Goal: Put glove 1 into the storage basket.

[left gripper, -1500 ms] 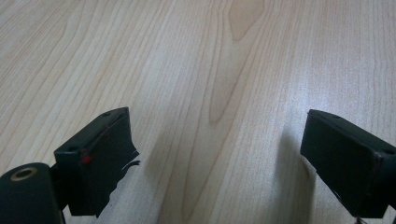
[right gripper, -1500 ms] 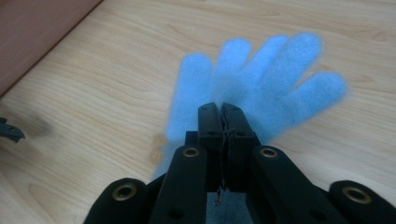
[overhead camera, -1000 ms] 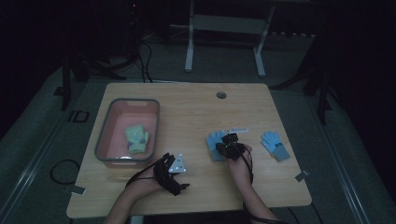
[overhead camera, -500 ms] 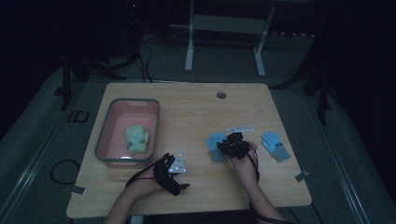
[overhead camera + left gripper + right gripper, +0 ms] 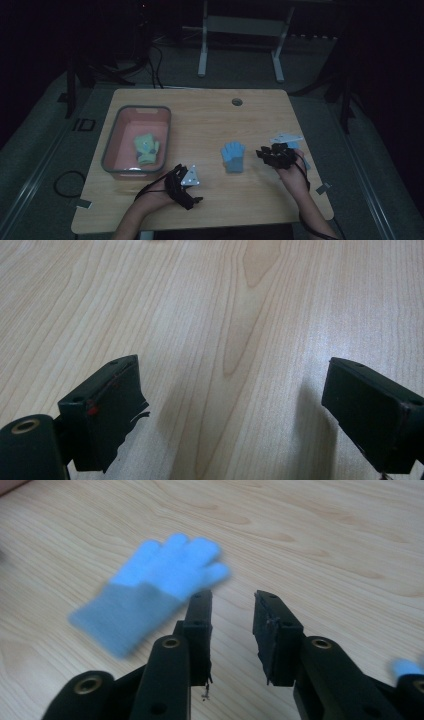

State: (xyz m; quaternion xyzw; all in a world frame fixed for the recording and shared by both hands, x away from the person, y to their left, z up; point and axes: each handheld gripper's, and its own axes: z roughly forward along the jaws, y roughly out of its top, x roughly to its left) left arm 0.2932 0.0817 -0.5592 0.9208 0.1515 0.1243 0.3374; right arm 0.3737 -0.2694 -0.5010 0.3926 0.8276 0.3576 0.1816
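One glove point(image 5: 146, 149) lies in the bin point(image 5: 111, 150); two blue gloves point(image 5: 233, 155) wait. Right gripper point(image 5: 231, 605) has just been opening, empty; left gripper point(image 5: 230, 390) stands apart, empty.

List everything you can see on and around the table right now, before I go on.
Table: one, light wood, centre.
Bin: one, pink with a grey rim, table's left side.
Yellow-green glove: one, lying in the bin.
Blue glove: one, flat on mid table.
Second blue glove: one, a blue edge beside the right gripper.
Cable hole: one, dark, far edge of the table.
Tape marks: two, grey, near corners.
Left gripper: black, jaws wide apart over bare wood.
Right gripper: black, jaws have just been opening, nothing between them.
Hands: two, one on each gripper.
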